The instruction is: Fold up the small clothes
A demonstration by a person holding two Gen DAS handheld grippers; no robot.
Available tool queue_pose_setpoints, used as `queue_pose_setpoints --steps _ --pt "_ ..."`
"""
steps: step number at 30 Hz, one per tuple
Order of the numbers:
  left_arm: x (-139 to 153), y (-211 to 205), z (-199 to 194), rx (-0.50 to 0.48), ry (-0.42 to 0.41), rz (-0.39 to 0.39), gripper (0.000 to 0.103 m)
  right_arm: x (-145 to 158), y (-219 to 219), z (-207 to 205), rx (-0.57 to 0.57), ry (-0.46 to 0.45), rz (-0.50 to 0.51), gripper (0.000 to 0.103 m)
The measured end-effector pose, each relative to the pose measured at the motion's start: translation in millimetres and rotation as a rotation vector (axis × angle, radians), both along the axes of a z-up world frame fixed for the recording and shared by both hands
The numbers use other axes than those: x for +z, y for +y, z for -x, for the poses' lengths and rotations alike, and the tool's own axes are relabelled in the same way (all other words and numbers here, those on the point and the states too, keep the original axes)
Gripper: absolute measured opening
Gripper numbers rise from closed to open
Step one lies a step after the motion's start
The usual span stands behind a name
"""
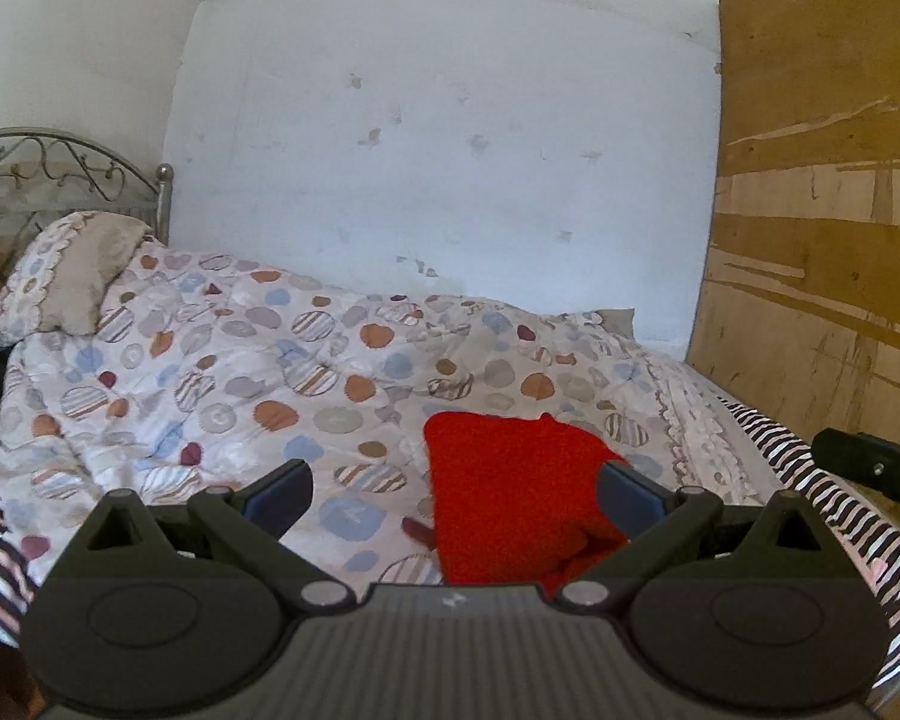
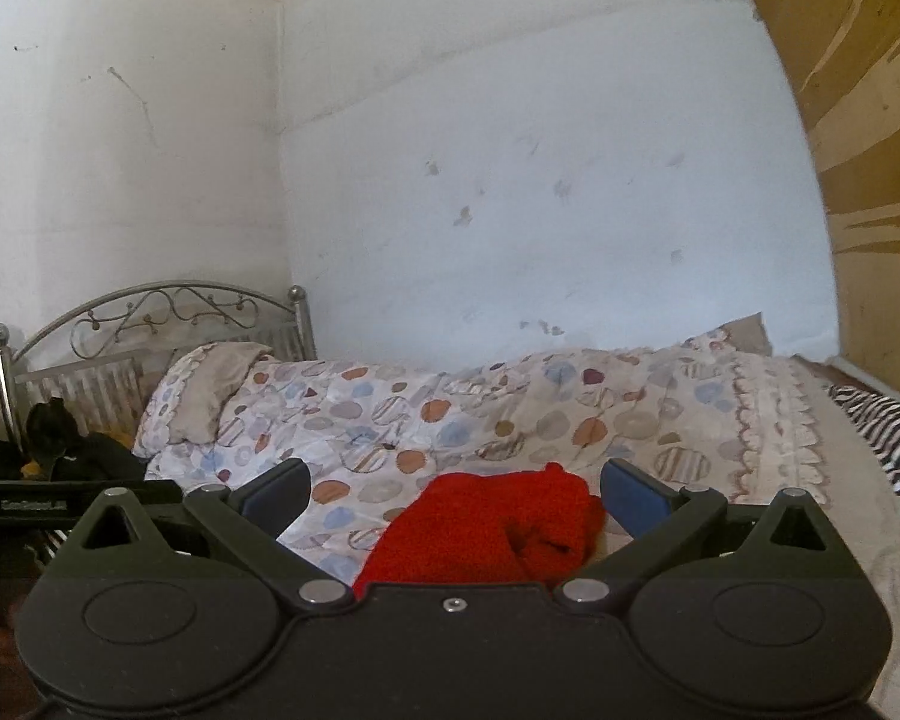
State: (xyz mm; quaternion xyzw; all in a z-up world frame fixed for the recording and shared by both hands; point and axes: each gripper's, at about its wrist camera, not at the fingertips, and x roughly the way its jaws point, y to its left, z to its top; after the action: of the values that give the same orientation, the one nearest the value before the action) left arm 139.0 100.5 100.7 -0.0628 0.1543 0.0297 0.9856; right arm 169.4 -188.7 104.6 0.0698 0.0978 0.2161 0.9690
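Left wrist view: the left gripper [image 1: 455,495] hangs over the near part of the bed with its fingers [image 1: 282,489] spread wide and nothing between them. A red knitted garment [image 1: 510,504] lies on the spotted quilt [image 1: 240,372], mostly under the right-hand finger and running back beneath the gripper body. It looks already doubled over: its left edge is straight and its far edge has a small peak, so I judge a fold has been made and both tools are lifted clear so the piece can settle flat. The garment's long axis seems to run from near to far, leaning slightly rightward at the far end, where it narrows to a corner pointing right. Whether it is a sweater or a small cardigan cannot be told.

In the right wrist view the right gripper [image 2: 455,495] is likewise spread and empty, with the red knitted garment just ahead of it, a bunched roll of cloth at its right side. That lump suggests the fold is uneven there and may need smoothing. A pillow [image 2: 210,390] and the metal headboard [image 2: 150,318] sit far left; a striped sheet [image 2: 888,438] shows at the right, and dark clothes [image 2: 60,444] lie at the left.
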Motion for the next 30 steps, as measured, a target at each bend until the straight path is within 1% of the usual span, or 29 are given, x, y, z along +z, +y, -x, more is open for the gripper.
queue_pose_setpoints --steps 4,6,9,14,19,30 --pt "-21.2 0.9 19.6 0.014 0.026 0.007 0.103 -19.2 -1.5 20.5 -0.058 0.003 0.028 0.103" --pt "-34.2 1.3 26.0 0.003 0.046 0.017 0.103 -29.7 -0.7 30.9 -0.080 -0.003 0.048 0.103" --pt "-52.0 0.8 32.4 -0.006 0.081 0.010 0.103 -44.2 1.9 45.4 -0.112 -0.021 0.087 0.103" --pt "-73.6 -0.6 37.8 0.006 0.106 -0.001 0.103 -67.1 4.4 56.3 -0.122 0.008 0.117 0.103" --pt "-78.4 2.0 36.4 0.011 0.121 0.010 0.103 -76.5 6.5 58.3 -0.110 0.032 0.131 0.103" --pt "-77.7 3.5 35.6 0.014 0.124 0.010 0.103 -74.3 7.4 55.6 -0.109 0.031 0.142 0.103"
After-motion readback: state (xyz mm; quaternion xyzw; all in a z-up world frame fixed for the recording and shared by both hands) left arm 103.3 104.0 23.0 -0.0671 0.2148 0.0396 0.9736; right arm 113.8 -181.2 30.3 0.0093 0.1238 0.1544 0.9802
